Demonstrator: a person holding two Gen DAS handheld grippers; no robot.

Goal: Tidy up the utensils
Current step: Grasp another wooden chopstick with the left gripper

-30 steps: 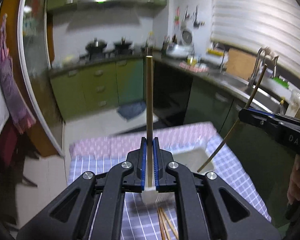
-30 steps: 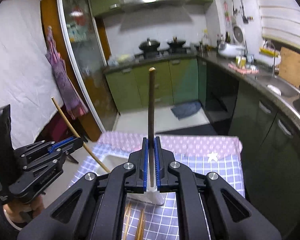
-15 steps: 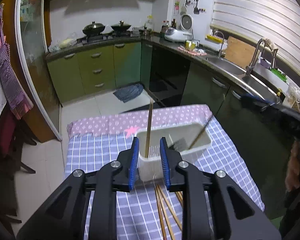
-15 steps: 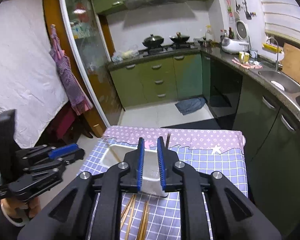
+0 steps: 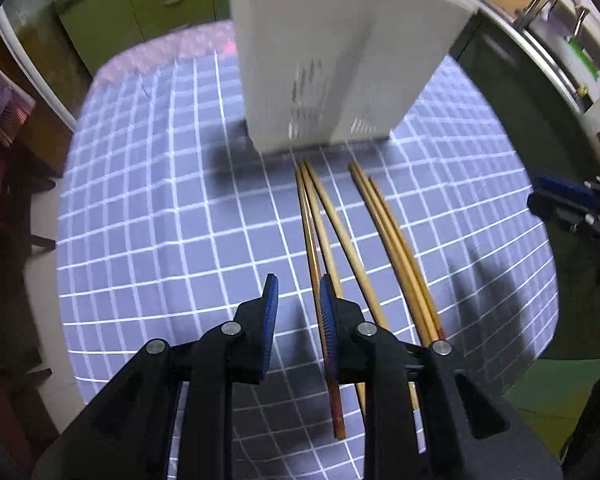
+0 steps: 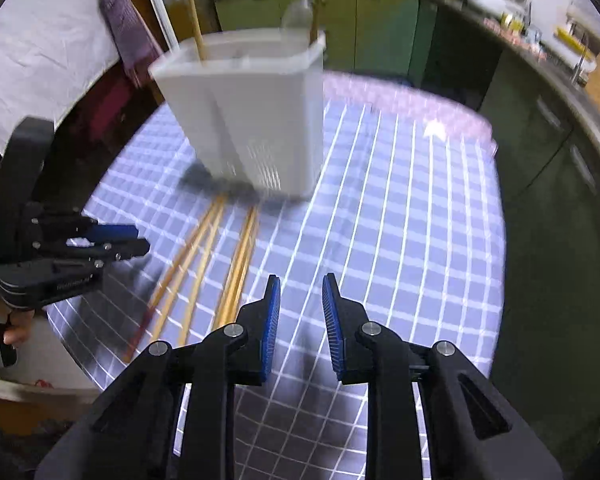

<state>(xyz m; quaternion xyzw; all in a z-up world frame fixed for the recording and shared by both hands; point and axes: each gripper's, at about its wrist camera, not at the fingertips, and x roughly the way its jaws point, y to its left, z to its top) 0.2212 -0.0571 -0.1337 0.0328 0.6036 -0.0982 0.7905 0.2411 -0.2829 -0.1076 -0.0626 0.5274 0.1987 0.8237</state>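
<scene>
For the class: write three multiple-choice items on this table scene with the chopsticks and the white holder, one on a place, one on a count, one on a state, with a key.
1. Where do the loose chopsticks lie?
A. on the checked cloth in front of the white holder
B. inside the sink
C. on the floor

2. How many chopsticks stand in the white holder in the right wrist view?
A. none
B. two
C. six

3. How does the left gripper stand?
A. shut on a chopstick
B. open, nothing between its pads
C. shut on the holder

Key: 1 A, they rest on the checked cloth with tips near the holder's base. 2 B, two sticks rise above its rim. 3 B, cloth shows in the gap; the jaws have just been opening.
</scene>
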